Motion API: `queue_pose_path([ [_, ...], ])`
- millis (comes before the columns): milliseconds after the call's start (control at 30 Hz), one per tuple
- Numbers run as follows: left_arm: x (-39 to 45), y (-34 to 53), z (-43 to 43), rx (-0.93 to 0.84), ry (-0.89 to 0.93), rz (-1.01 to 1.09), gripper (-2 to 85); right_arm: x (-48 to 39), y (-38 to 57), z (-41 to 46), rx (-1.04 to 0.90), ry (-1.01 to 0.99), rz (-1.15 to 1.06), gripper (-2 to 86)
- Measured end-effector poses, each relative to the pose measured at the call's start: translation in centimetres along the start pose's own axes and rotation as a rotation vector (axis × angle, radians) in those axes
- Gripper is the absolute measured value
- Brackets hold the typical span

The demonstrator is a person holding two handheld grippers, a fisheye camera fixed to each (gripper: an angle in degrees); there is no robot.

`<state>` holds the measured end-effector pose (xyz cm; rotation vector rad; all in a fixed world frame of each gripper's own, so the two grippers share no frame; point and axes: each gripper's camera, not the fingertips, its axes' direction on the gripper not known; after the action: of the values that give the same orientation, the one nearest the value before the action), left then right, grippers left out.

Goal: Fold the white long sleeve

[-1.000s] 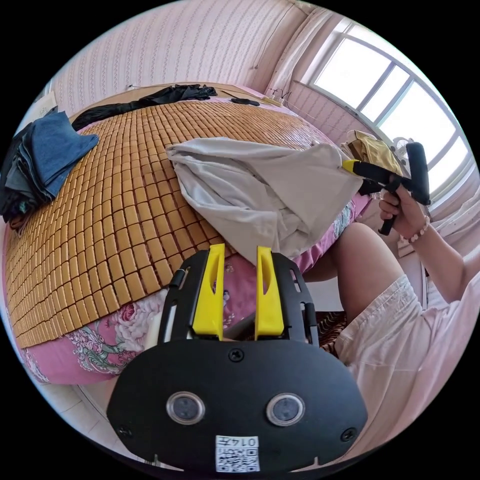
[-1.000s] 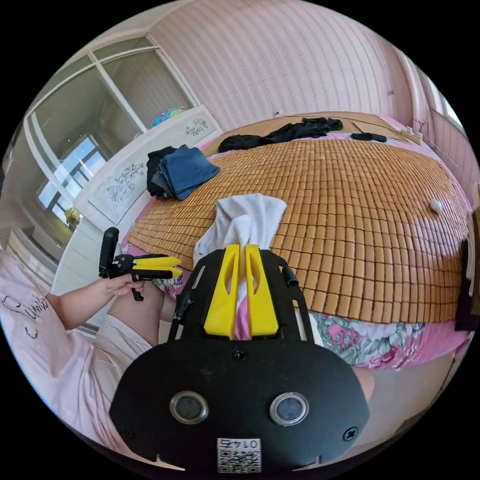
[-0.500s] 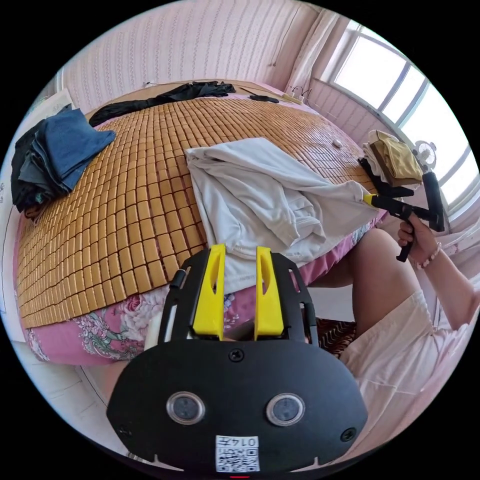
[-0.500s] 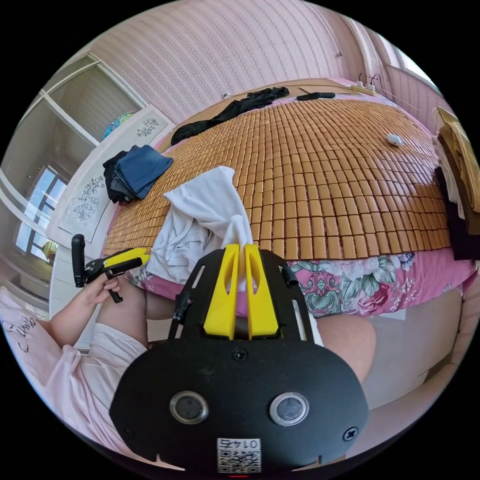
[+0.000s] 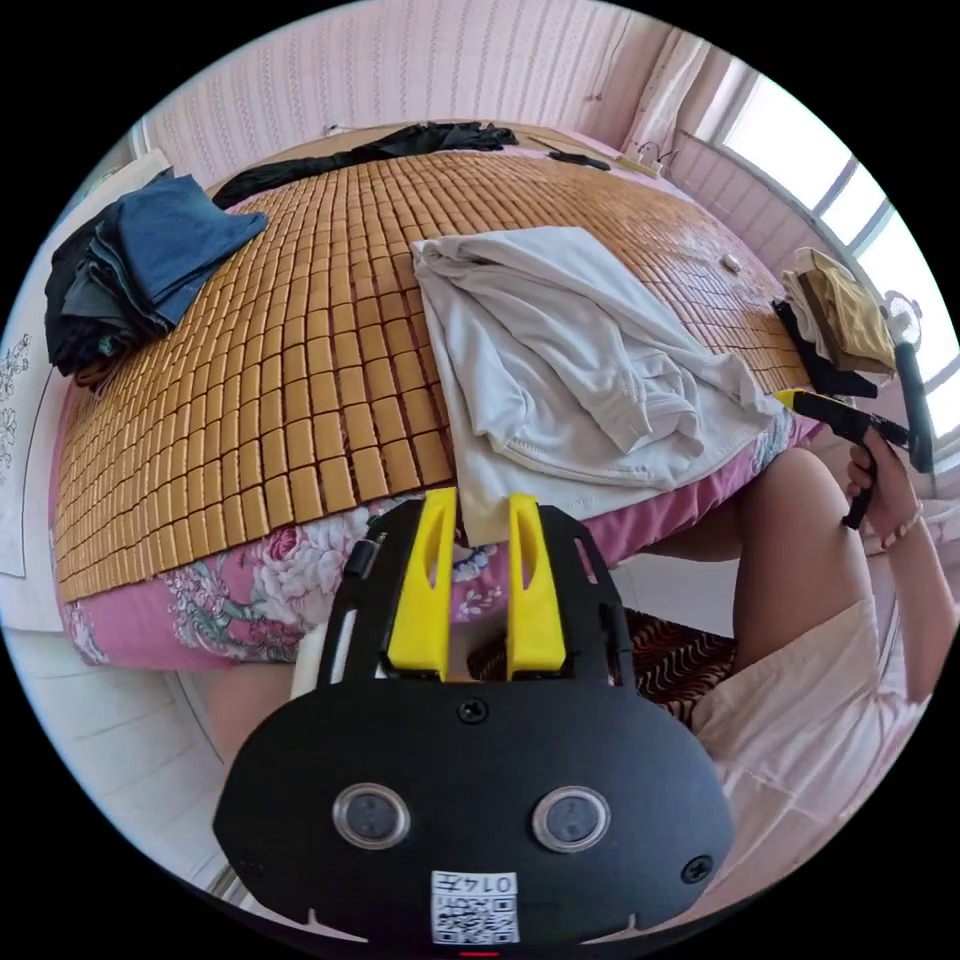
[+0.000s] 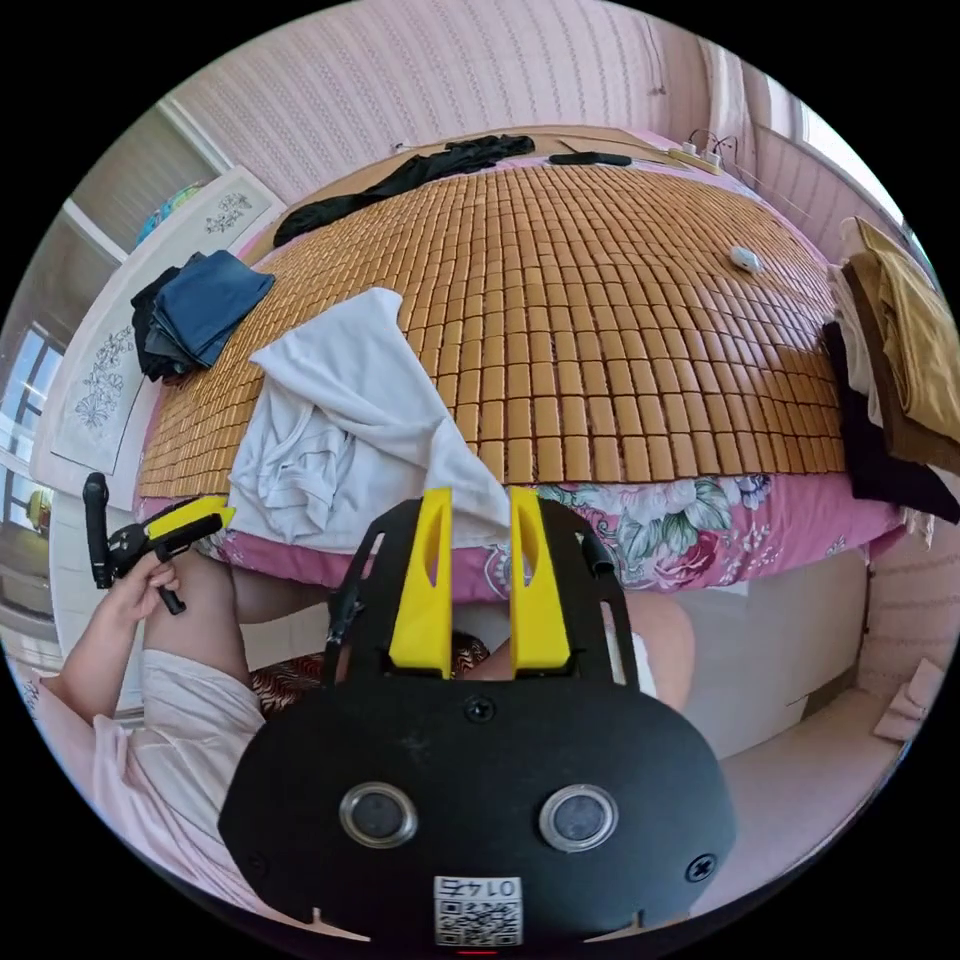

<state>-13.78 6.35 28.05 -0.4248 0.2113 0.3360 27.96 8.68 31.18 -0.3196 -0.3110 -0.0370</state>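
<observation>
Two grippers have their yellow jaws spread, pinching nothing. At lower centre of the left gripper view, the left gripper sits just short of the hem of the white shirt, which lies rumpled on the bamboo mat; lower centre, the right gripper likewise

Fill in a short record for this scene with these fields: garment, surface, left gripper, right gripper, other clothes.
garment: white shirt, crumpled, near edge hanging over the bed side
surface: bamboo mat on a bed
left gripper: jaws open, shirt hem between them
right gripper: jaws open, at a shirt corner
other clothes: blue pile at one mat corner, black garment at the far edge, stack at the mat's side
</observation>
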Motion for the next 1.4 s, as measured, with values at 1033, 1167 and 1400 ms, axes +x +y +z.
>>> queue_pose_path([
  [1033, 5.2, -2.3, -6.6, 0.006, 0.055, -0.136, 17.1, -17.9, -4.1, -3.0, 0.09, 0.268, -0.223, 13.7],
  [1167, 2.5, -2.2, -4.2, -0.061, 0.011, -0.175, 17.7, -18.6, -4.5, -2.4, 0.112, 0.395, -0.192, 4.6],
  [1400, -1.4, -0.9, -0.8, -0.035, 0.021, -0.103, 15.2, -15.1, -7.3, 1.8, -0.06, 0.276, -0.157, -0.8],
])
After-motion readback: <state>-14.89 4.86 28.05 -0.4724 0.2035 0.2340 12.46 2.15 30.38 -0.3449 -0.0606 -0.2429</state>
